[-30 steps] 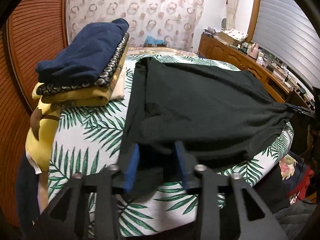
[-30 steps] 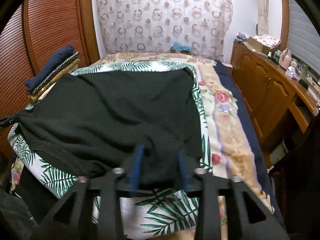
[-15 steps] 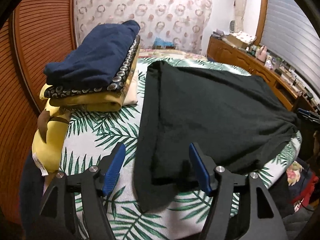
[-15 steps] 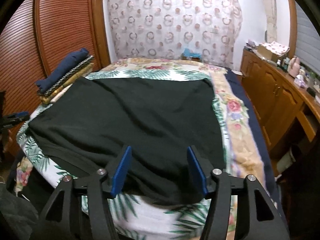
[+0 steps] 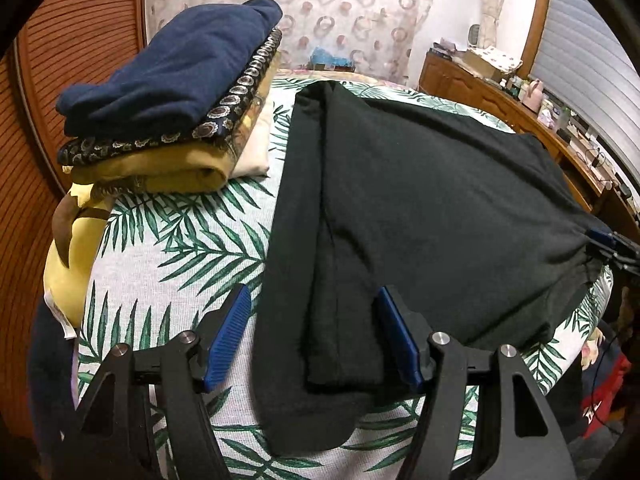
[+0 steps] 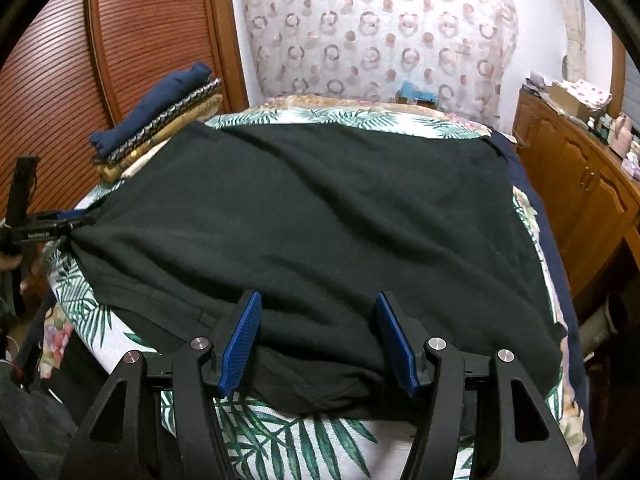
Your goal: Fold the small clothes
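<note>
A black garment (image 5: 432, 200) lies spread flat on the palm-leaf bedsheet (image 5: 180, 248), with its near-left part folded into a long strip. It also fills the middle of the right wrist view (image 6: 320, 220). My left gripper (image 5: 314, 338) is open and empty, its blue pads (image 5: 228, 336) on either side of the garment's near-left folded end. My right gripper (image 6: 318, 344) is open and empty above the garment's near edge. Each gripper shows small at the edge of the other's view, the right one (image 5: 608, 240) and the left one (image 6: 60, 220).
A stack of folded clothes, navy on top (image 5: 176, 80), sits on the bed's left side, also in the right wrist view (image 6: 160, 120). A yellow cloth (image 5: 68, 256) hangs off the left edge. A wooden dresser (image 6: 580, 188) stands on the right, a slatted wooden wardrobe (image 6: 80, 60) on the left.
Both grippers were shut on the garment's near edge one second ago; they opened, let it go and drew back slightly. The garment now lies flatter on the bed.
</note>
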Action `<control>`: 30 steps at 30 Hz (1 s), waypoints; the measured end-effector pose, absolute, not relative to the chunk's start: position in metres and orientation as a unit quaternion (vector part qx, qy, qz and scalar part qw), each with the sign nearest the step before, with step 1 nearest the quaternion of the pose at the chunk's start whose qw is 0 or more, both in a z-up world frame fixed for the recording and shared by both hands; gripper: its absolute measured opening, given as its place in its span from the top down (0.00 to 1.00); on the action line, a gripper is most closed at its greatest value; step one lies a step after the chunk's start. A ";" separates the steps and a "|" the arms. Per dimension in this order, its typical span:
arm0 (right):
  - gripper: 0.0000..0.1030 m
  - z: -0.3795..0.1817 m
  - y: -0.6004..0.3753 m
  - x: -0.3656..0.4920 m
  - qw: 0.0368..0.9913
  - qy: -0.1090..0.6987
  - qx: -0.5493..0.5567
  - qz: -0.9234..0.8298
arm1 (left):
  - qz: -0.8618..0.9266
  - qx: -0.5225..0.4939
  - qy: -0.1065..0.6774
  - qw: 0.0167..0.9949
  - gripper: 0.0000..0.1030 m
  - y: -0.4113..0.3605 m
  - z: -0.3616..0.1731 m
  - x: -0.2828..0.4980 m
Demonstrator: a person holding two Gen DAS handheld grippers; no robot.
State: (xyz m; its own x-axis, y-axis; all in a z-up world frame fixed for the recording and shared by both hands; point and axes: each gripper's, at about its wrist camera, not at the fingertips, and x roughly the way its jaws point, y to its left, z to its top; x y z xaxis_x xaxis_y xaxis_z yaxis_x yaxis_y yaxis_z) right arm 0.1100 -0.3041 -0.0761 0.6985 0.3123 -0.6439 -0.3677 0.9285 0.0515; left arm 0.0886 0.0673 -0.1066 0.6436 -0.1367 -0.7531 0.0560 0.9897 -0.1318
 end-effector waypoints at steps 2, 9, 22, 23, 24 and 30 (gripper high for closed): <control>0.40 -0.077 -0.305 0.111 0.920 0.344 -0.042 0.184 | -0.052 -0.045 0.418 0.906 0.35 0.066 -0.107 0.088; 0.40 -0.078 -0.313 0.111 0.918 0.348 -0.033 0.186 | -0.076 -0.043 0.413 0.907 0.90 0.060 -0.106 0.084; 0.40 -0.076 -0.329 0.099 0.927 0.341 -0.032 0.157 | -0.161 -0.053 0.327 0.930 0.92 0.022 -0.029 0.075; 0.40 -0.077 -0.330 0.097 0.927 0.341 -0.029 0.155 | -0.171 -0.051 0.321 0.930 0.92 0.015 -0.022 0.077; 0.40 -0.077 -0.334 0.096 0.927 0.342 -0.024 0.154 | -0.175 -0.051 0.319 0.930 0.92 0.013 -0.020 0.080; 0.40 -0.078 -0.339 0.089 0.928 0.341 -0.012 0.152 | -0.228 -0.040 0.304 0.924 0.92 -0.029 0.004 0.106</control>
